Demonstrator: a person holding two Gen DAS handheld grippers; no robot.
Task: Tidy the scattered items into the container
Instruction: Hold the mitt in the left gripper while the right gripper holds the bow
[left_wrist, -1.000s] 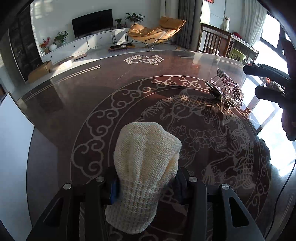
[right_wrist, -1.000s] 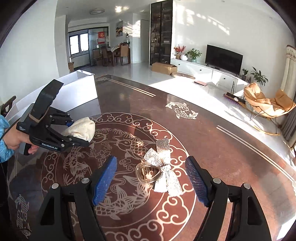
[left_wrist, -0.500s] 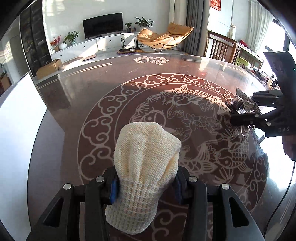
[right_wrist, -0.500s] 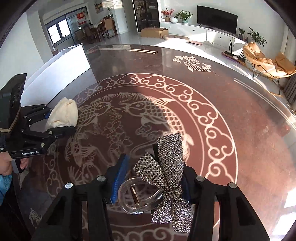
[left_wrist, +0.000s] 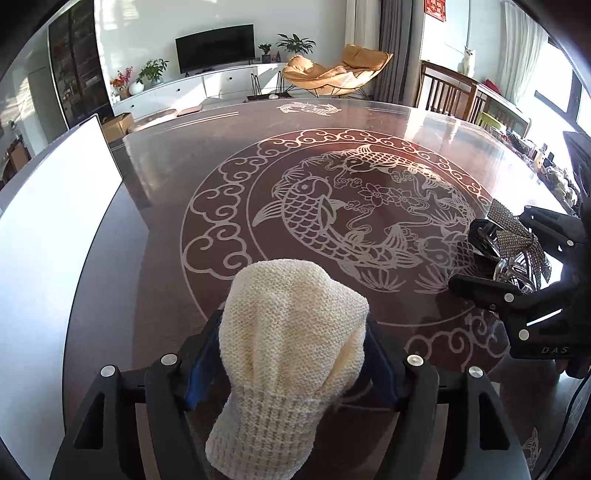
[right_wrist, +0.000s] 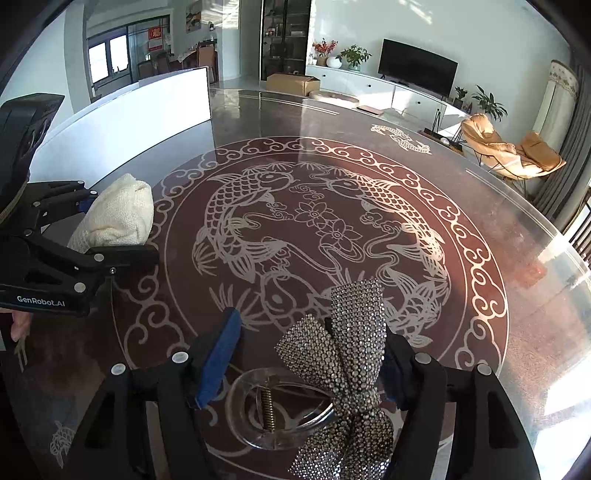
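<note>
The left tool (left_wrist: 293, 321) reaches down over the near rim of the carp medallion (left_wrist: 354, 221) inlaid in the dark glossy tabletop (left_wrist: 166, 177). A cream knitted mitt (left_wrist: 291, 343) stands between its blue pads (left_wrist: 201, 363). Its jaws have just been opening and now stand fairly wide. The pads lie right against the mitt's flanks on both sides, but whether they press on it or only brush it cannot be told. From the right wrist view the mitt's rounded end sits at the medallion's left edge, low over the tabletop, with one black finger above it and one below. The right tool (right_wrist: 312, 328) is at the medallion's near edge in its own view, and its jaws have also just been opening. Between them is a clear plastic hair clip (right_wrist: 280, 410) with a metal spring and a rhinestone bow (right_wrist: 354, 350). The left blue pad (right_wrist: 218, 362) stands just clear of the clip. The bow hides the right pad, so contact there cannot be judged; the grasp looks released. A fingertip of the person's hand (right_wrist: 16, 326) shows under the left tool's body. The white container (right_wrist: 147, 99) stands beyond the medallion's far left rim, well apart from both things.
</note>
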